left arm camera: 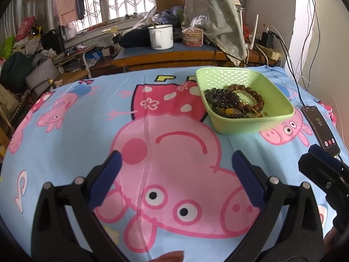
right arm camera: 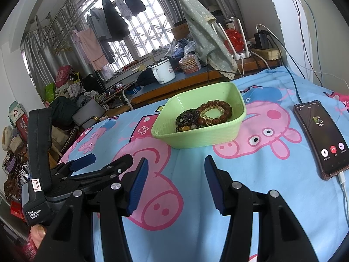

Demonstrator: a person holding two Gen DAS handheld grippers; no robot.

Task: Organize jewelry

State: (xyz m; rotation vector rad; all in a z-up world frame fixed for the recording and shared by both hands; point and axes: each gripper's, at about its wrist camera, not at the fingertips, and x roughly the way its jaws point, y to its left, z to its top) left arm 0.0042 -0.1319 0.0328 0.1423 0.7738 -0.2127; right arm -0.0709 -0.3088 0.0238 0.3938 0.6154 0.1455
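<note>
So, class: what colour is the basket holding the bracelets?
Light green basket, clearest in the right wrist view.

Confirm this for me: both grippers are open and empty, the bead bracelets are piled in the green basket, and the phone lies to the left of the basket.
One thing is off: the phone lies to the right of the green basket, as the right wrist view shows. The rest holds: the bead bracelets are in the basket, and the left gripper and right gripper are open and empty.

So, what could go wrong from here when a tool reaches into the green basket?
1. The bead bracelets lie tangled in the green basket; lifting one may drag out others.
2. The basket sits on a soft sheet; a push from the right tool could slide or tip it.
3. The phone and its cable lie near; the tool may snag them.
</note>
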